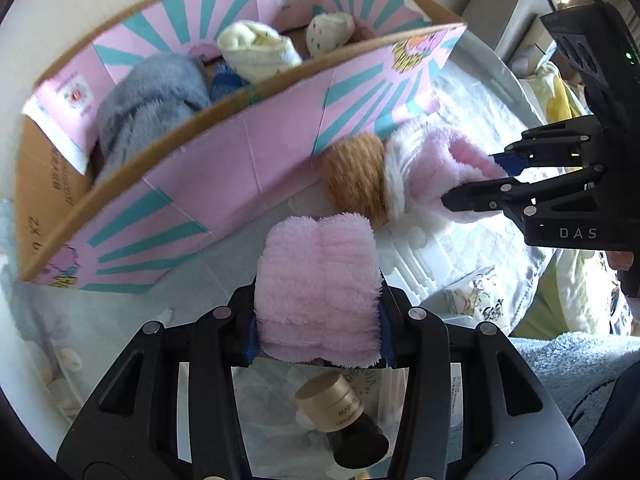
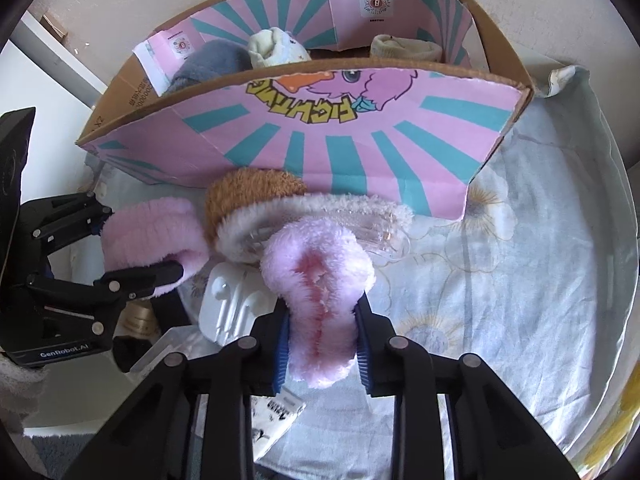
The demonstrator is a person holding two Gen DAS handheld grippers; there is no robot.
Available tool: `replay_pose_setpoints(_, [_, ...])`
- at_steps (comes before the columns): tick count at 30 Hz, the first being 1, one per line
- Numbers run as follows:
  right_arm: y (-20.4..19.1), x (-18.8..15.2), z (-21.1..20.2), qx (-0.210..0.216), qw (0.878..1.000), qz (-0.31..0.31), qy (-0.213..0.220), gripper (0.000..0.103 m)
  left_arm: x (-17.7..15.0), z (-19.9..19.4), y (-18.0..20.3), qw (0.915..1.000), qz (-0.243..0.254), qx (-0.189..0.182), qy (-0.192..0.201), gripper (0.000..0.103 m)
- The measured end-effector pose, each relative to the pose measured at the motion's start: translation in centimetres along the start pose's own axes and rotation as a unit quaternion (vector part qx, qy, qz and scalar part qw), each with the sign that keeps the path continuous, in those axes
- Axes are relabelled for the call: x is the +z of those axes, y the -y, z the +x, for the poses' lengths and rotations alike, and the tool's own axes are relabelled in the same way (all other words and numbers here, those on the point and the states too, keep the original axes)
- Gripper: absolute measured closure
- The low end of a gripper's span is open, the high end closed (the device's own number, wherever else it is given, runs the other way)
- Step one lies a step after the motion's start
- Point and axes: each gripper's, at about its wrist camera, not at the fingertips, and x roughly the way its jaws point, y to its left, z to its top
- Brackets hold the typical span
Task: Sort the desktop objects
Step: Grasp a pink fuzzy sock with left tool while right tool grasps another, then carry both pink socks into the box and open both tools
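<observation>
A fluffy sock with pink, white and brown parts hangs between both grippers, just in front of the pink-and-teal cardboard box. My left gripper is shut on one pink end. My right gripper is shut on the other pink end. The right gripper also shows in the left wrist view, and the left gripper in the right wrist view. The brown part lies against the box front.
The box holds a grey fluffy item and cream socks. A gold-capped jar and a white earphone tray lie on the floral cloth. A clear plastic item lies behind the sock.
</observation>
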Motion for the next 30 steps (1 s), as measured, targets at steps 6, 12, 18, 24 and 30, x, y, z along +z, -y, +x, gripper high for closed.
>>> replay_pose_setpoints(6, [-0.2, -0.8, -1.9, 0.008, 1.000, -0.009, 0.005, 0.077, 0.0, -2.2, 0.2, 0.9999, -0.005, 0.009, 0.009, 0.062])
replay_pose_setpoints(12, [0.5, -1.7, -3.7, 0.008, 1.000, -0.027, 0.009, 0.077, -0.4, -4.9, 0.2, 0.9994, -0.024, 0.020, 0.017, 0.062])
replay_pose_setpoints(18, [1.3, -3.3, -5.6, 0.009, 0.999, -0.048, 0.006, 0.077, -0.4, -7.0, 0.4, 0.9984, -0.045, 0.023, 0.026, 0.062])
replay_pose_setpoints(24, [0.9, -2.2, -5.5, 0.014, 0.997, -0.077, 0.008, 0.077, 0.1, -9.5, 0.1, 0.9964, -0.069, 0.002, 0.050, 0.062])
replay_pose_setpoints(30, [0.9, -1.6, -6.6, 0.026, 0.996, -0.091, 0.006, 0.077, 1.3, -11.2, -0.1, 0.9955, -0.072, 0.022, 0.057, 0.062])
